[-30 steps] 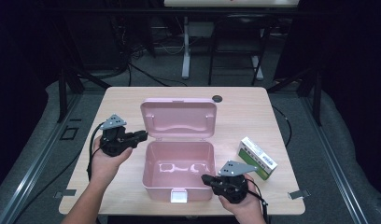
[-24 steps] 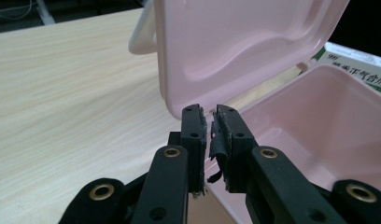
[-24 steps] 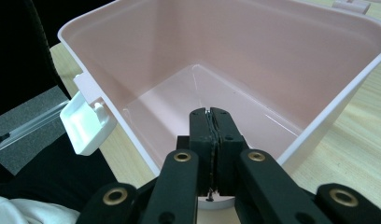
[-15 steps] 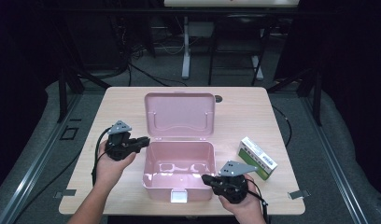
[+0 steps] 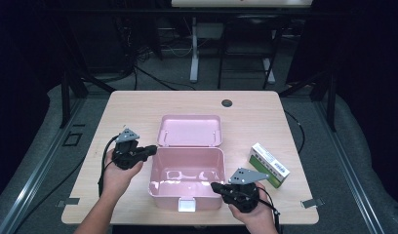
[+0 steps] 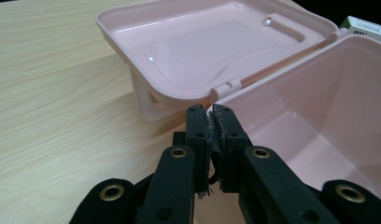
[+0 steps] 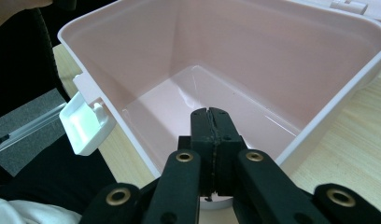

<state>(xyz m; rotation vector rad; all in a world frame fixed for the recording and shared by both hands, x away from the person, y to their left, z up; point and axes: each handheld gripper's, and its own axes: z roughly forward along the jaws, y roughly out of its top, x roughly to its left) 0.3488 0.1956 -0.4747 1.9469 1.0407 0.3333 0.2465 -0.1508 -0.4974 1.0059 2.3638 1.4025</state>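
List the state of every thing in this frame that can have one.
Pink box: open, empty inside.
Lid: folded back behind the box.
White latch: unfastened, hanging at the front.
Green and white carton: closed, lying on the table.
Left tool: shut.
Right tool: shut.

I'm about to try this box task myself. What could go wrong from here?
The lid lies folded back flat behind the pink box; the left gripper, shut at the box's rear corner, might strain the hinge if it pushes. The right gripper, shut at the front right corner beside the white latch, could tip or slide the box. The green and white carton sits near the table edge.
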